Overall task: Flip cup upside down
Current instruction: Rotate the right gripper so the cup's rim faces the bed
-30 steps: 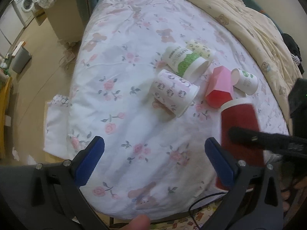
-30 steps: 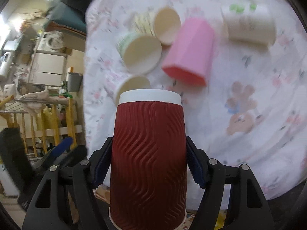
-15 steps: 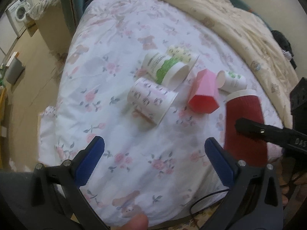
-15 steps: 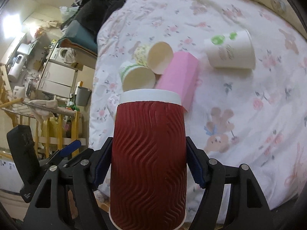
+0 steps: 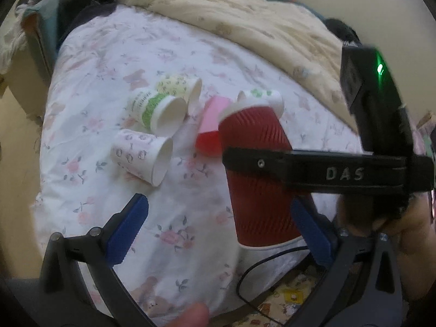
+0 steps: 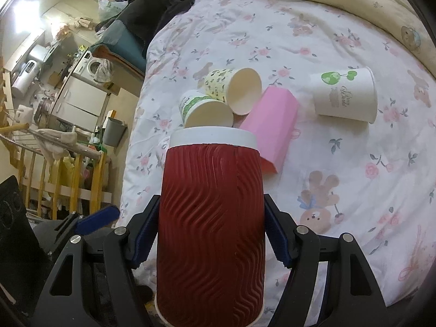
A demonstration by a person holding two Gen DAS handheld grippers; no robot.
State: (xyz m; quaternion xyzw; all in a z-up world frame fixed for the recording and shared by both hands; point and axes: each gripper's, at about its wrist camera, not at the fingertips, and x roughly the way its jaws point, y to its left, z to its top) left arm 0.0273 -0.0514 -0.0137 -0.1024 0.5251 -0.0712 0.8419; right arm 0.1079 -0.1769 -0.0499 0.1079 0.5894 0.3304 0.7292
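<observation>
My right gripper (image 6: 211, 234) is shut on a dark red ribbed paper cup (image 6: 211, 218). The cup's wide mouth faces the camera and its white base points away, over the near edge of the bed. In the left wrist view the same red cup (image 5: 259, 190) hangs tilted above the bed, clamped by the black right gripper (image 5: 245, 160). My left gripper (image 5: 218, 226) is open and empty, with its blue pads (image 5: 128, 226) wide apart just left of the red cup.
Several cups lie on their sides on the floral bedsheet (image 6: 354, 177): a pink cup (image 6: 272, 128), a green-band cup (image 6: 204, 109), a yellow-print cup (image 6: 234, 87), a white globe-logo cup (image 6: 346, 95), and a patterned white cup (image 5: 141, 158). A cream duvet (image 5: 259, 21) lies beyond.
Both grippers have risen and tilted, so the bed shows further away. The red cup, still clamped, has moved closer to my left gripper and leans over.
</observation>
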